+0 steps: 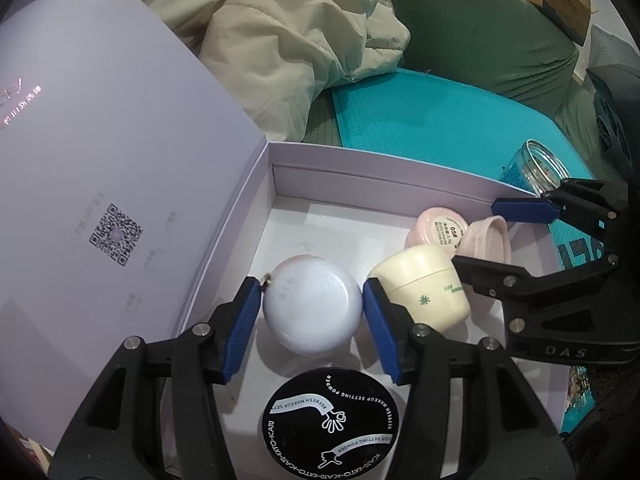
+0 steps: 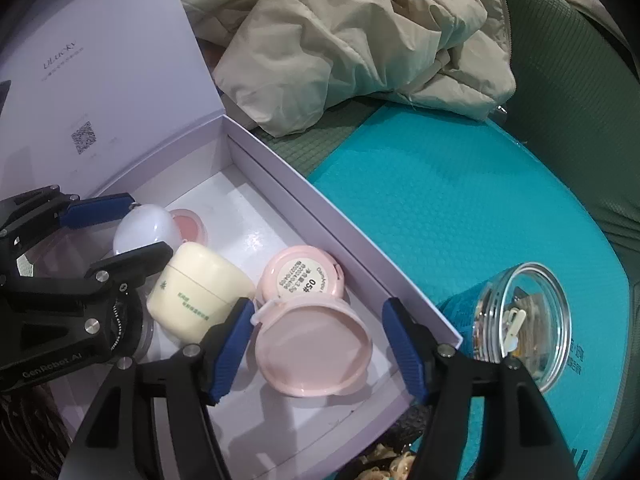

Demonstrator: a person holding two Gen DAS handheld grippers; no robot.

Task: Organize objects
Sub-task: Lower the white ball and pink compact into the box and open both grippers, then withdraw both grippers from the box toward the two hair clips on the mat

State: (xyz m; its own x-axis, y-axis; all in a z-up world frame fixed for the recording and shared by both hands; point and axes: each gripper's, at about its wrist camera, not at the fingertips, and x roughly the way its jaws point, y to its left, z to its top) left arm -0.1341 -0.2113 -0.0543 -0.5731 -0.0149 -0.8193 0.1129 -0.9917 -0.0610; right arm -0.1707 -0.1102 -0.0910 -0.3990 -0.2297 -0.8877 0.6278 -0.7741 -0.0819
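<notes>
Two grippers work over the open lilac box point(image 1: 280, 152), which gathers the loose cosmetics in one place. The left gripper point(image 1: 314, 320) is clenched on the white round jar point(image 1: 312, 308), its blue pads touching both sides, apparently to set it down between the black powder compact point(image 1: 330, 426) and the back wall. The right gripper point(image 2: 320, 344) is spread wide around the pink open lid point(image 2: 312, 352) without touching it, so it holds nothing. Counted inside the box: one white jar, one cream jar point(image 2: 200, 296) on its side, one black compact, one pink hinged case point(image 2: 302, 278), and one small pink pot point(image 2: 188, 226) behind the white jar. One clear jar point(image 2: 516, 320) lies outside on the teal mat point(image 2: 460, 200), seemingly waiting to be boxed
</notes>
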